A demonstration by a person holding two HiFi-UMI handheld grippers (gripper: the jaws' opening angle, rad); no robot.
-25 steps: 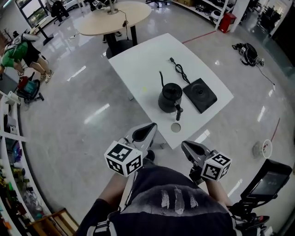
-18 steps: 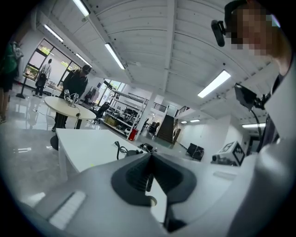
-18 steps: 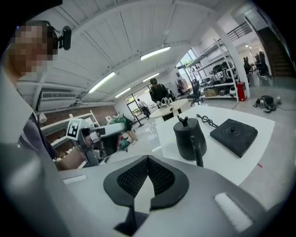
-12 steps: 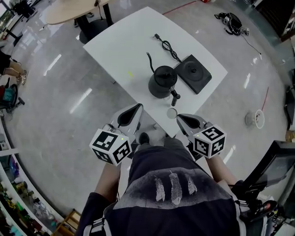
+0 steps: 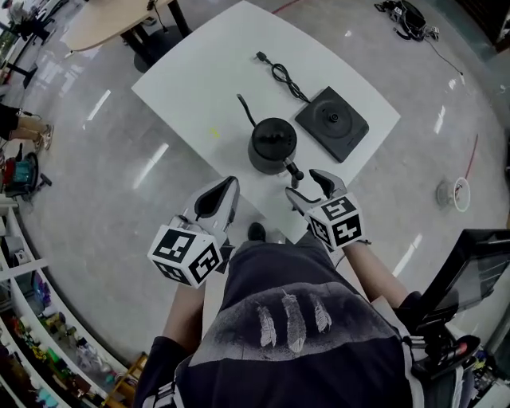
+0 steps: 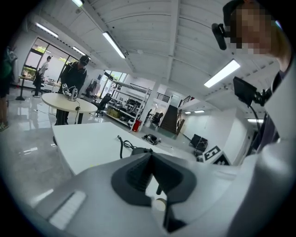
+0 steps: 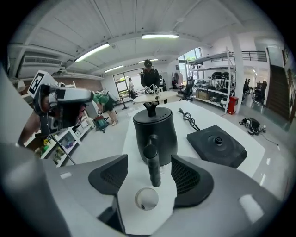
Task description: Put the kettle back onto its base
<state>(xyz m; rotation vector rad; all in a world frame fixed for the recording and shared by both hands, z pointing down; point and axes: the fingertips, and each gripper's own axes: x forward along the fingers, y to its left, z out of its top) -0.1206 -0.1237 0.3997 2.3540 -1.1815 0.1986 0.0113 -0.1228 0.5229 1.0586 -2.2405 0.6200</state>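
Note:
A black kettle stands on the white table, its handle pointing toward me. Its flat black base lies just right of it, apart from it. My right gripper has just been opening; its jaws stand wide on either side of the handle without pressing it. The kettle and base fill the right gripper view. My left gripper hovers at the table's near edge, left of the kettle, shut and empty.
The base's power cable trails toward the far table edge. A round hole in the tabletop lies below the handle. A round wooden table stands beyond. People stand in the background. A monitor is at my right.
The right gripper moved forward and down to the kettle handle and its jaws opened. The left gripper came forward to the table's near edge, still shut.

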